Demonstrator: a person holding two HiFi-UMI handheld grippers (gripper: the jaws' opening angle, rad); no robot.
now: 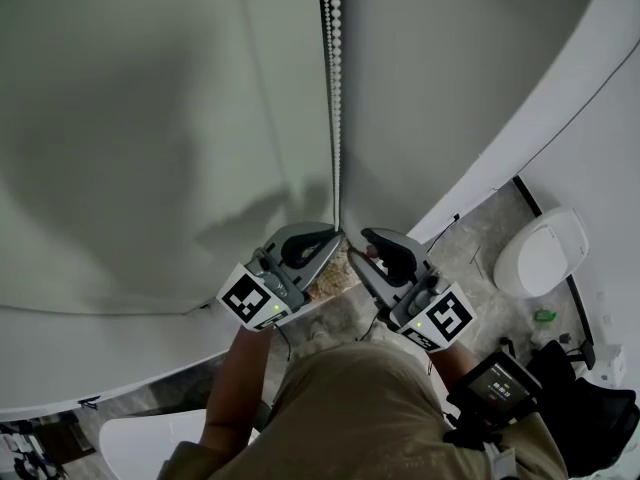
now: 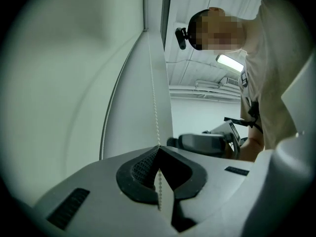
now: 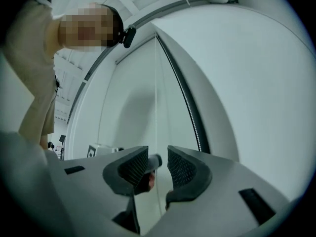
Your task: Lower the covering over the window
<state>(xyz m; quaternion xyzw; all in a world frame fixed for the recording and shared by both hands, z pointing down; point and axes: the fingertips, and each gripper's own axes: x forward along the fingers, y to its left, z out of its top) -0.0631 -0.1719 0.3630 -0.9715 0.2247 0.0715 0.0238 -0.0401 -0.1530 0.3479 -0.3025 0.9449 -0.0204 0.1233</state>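
Observation:
The pale roller blind [image 1: 150, 118] fills the left of the head view, and its bead chain [image 1: 334, 68] hangs down the middle beside a dark frame strip. My left gripper [image 1: 337, 236] is shut on the bead chain [image 2: 153, 83], which is pinched at the jaw tips [image 2: 159, 148]. My right gripper [image 1: 362, 241] is just right of it, tip to tip. In the right gripper view its jaws [image 3: 158, 163] are open. A thin strand of chain [image 3: 157, 102] runs down through the gap, and the pads do not press on it. A second beaded run [image 3: 191, 115] hangs to the right.
A white curved wall [image 1: 600, 118] rises at the right. Below it on the mottled floor [image 1: 480, 258] stands a white lidded fixture [image 1: 545, 253]. A black device [image 1: 497, 388] hangs at the person's waist. The right gripper [image 2: 202, 143] shows beyond the left jaws.

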